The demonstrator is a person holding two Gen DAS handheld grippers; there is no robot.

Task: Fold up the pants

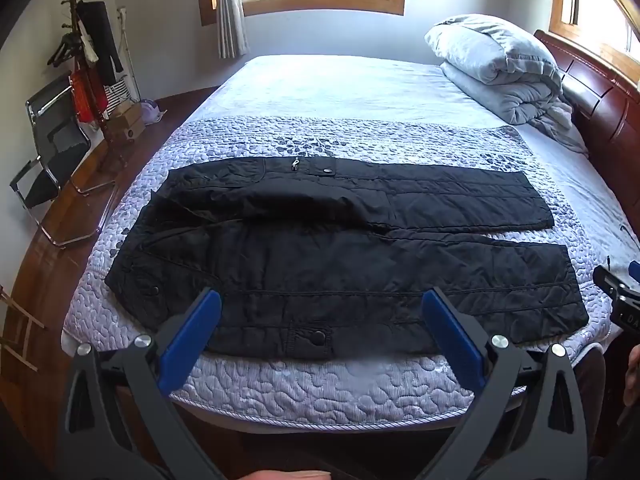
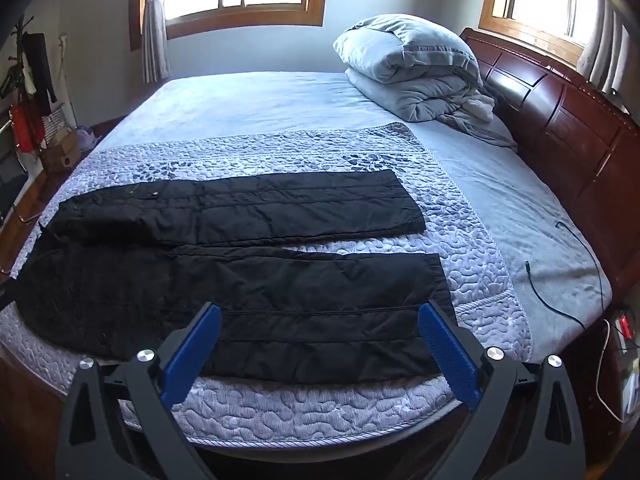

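Black pants lie flat on the bed; both grippers' fingers spread, empty.

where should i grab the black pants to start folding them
Take the near leg of the black pants along its bed-edge side: left gripper near the waist, right gripper near the hem. Both are open and close by. The pants lie flat, legs side by side, so that edge lifts over.

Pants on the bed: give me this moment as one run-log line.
stage: not started | pants: flat, unfolded, legs apart, on bed | left gripper: open, empty | right gripper: open, empty
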